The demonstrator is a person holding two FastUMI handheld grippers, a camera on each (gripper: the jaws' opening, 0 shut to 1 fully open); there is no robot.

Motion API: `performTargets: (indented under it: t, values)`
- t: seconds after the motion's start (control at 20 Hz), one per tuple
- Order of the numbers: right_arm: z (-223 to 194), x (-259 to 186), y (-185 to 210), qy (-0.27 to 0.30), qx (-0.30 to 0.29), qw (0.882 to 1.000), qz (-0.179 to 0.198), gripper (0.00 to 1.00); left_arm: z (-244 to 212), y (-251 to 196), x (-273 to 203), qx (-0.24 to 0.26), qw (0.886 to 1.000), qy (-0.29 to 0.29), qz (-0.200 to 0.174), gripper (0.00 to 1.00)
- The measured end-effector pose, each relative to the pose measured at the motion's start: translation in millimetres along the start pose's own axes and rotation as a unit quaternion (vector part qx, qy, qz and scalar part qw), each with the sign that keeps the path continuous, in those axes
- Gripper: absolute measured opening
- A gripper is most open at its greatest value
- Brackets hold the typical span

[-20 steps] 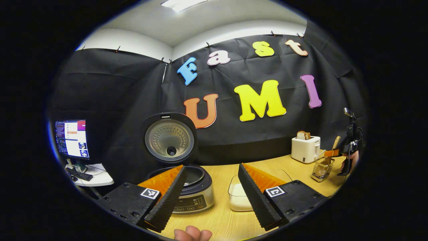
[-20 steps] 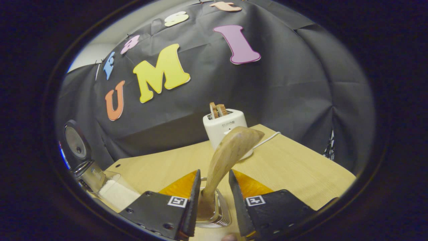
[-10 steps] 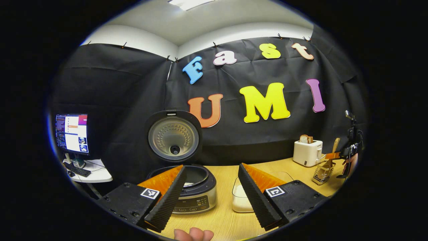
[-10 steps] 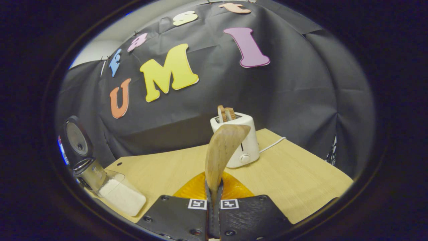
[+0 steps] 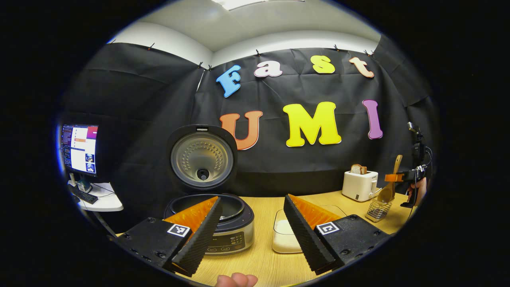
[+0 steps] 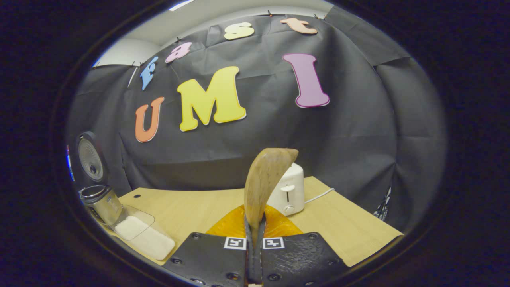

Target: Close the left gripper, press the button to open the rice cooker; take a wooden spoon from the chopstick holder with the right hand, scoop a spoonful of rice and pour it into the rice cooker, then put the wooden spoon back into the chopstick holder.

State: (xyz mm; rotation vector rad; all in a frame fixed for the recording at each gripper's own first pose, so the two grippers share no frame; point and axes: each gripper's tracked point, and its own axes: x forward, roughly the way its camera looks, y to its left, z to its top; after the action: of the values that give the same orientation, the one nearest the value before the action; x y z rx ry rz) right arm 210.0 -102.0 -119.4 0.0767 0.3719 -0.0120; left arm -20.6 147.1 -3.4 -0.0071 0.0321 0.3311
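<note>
Since the earlier frame the right tongs (image 6: 255, 255), clamped on the wooden spoon (image 6: 265, 179), have lifted it clear of the wire holder (image 5: 376, 210). Left tongs (image 5: 251, 235) hang wide apart, empty, near the open rice cooker (image 5: 223, 223). Rice dish (image 5: 285, 239) sits beside it on the surface (image 6: 191, 207). Risk: the grip is thin and on the handle's edge, so the spoon may twist when scooping and spill rice.

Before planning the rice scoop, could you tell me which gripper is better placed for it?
Right: the right gripper is shut on the wooden spoon. The left gripper is open, empty, facing the rice cooker.
</note>
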Motion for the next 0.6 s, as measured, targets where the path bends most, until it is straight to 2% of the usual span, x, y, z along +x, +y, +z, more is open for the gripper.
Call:
performTargets:
  t: [0.2,0.25,0.3,0.6]
  values:
    - [31.7,-10.0,23.1,-0.028,-0.002,1.000,-0.001,0.00,1.9,10.6,1.6,0.009,1.000,-0.009,-0.008,0.99]
    - [38.5,-13.0,34.8,-0.032,-0.003,0.999,0.005,0.00,2.7,11.1,2.5,0.006,1.000,-0.010,-0.012,0.95]
    - [43.6,-14.5,50.1,-0.035,-0.004,0.999,0.015,0.00,3.5,11.6,1.6,0.008,1.000,-0.010,-0.018,0.99]
    - [48.3,-13.1,187.8,-0.020,-0.008,0.993,0.120,0.00,11.0,26.0,-6.8,0.050,0.998,-0.028,-0.025,0.99]
